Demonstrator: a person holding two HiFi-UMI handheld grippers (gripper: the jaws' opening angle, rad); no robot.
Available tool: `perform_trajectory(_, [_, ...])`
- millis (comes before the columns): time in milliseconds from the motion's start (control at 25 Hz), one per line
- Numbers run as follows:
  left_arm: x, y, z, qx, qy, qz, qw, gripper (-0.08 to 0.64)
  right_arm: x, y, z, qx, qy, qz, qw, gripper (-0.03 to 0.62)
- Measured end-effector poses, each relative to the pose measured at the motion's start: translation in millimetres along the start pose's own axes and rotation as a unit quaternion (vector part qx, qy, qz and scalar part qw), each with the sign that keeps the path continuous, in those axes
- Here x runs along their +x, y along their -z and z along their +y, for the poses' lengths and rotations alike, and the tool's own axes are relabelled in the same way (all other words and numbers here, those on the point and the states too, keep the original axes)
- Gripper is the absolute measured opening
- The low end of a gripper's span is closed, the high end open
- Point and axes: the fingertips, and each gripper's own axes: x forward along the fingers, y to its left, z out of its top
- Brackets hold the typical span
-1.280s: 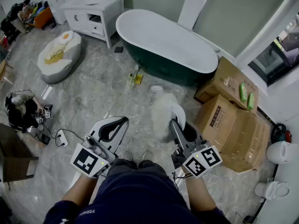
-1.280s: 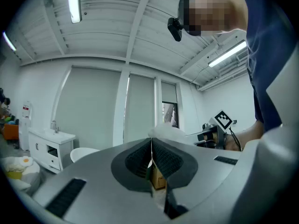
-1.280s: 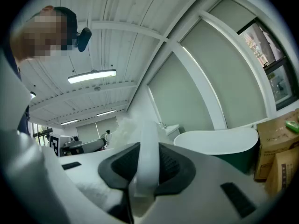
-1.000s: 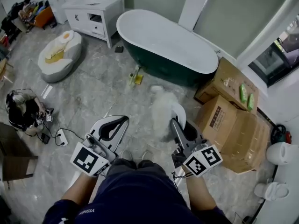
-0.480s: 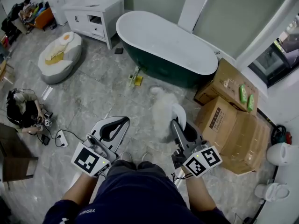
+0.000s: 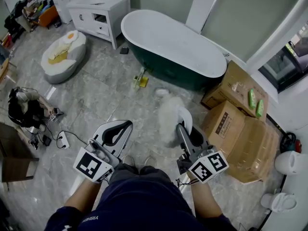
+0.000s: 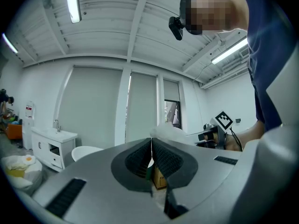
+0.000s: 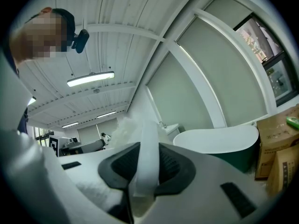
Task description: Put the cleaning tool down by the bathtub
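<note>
The cleaning tool (image 6: 169,115) is a fluffy white duster on a flat white handle (image 8: 145,157). My right gripper (image 6: 186,125) is shut on that handle, with the fluffy head sticking out past the jaws, above the floor. The bathtub (image 6: 173,44), dark green outside and white inside, stands beyond it, well apart from the duster. It also shows in the right gripper view as the bathtub (image 8: 219,141). My left gripper (image 6: 127,124) hangs level beside the right one, jaws closed on nothing. Its pads (image 7: 161,158) meet in the left gripper view.
Cardboard boxes (image 6: 240,129) stack up at the right, close to the tub's end. A small yellow item (image 6: 139,80) lies on the marble floor by the tub. A white vanity (image 6: 98,8), an egg-print cushion (image 6: 62,52) and a power strip with cables (image 6: 61,141) are to the left.
The head view has shifted slightly. Both grippers keep their places side by side, and the duster stays clamped in the right one.
</note>
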Motion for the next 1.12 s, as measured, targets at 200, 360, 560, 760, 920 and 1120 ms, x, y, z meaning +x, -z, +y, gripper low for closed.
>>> perform_trajectory(200, [18.8,1.8,-9.9,0.002,-0.008,0.002,1.0000,0.032,-7.5,-2.4,-21.8,0.003,-0.007,0.006,1.000,0.089])
perform_trajectory(360, [32.0,2.8,-16.1,0.003,-0.014,0.006,0.9999,0.032,-14.8,-5.6,-42.5,0.008,-0.004,0.005,1.000,0.089])
perform_trajectory(560, [50.2,1.2,-17.1,0.007,-0.014,0.011,0.9998,0.032,-15.4,-12.4,-62.2,0.014,-0.002,0.004,1.000,0.089])
perform_trajectory(760, [57.8,2.8,-14.4,0.005,-0.022,0.017,0.9996,0.032,-12.0,-16.1,-72.9,0.018,-0.004,0.002,1.000,0.089])
perform_trajectory(920, [63.7,-0.2,-9.9,0.005,-0.017,0.002,0.9998,0.032,-6.2,-16.7,-78.4,0.015,-0.006,0.002,1.000,0.089])
perform_trajectory(1120, [70.2,8.2,4.6,0.005,-0.028,0.010,0.9995,0.032,6.8,-17.8,-85.6,0.013,-0.008,0.005,1.000,0.089])
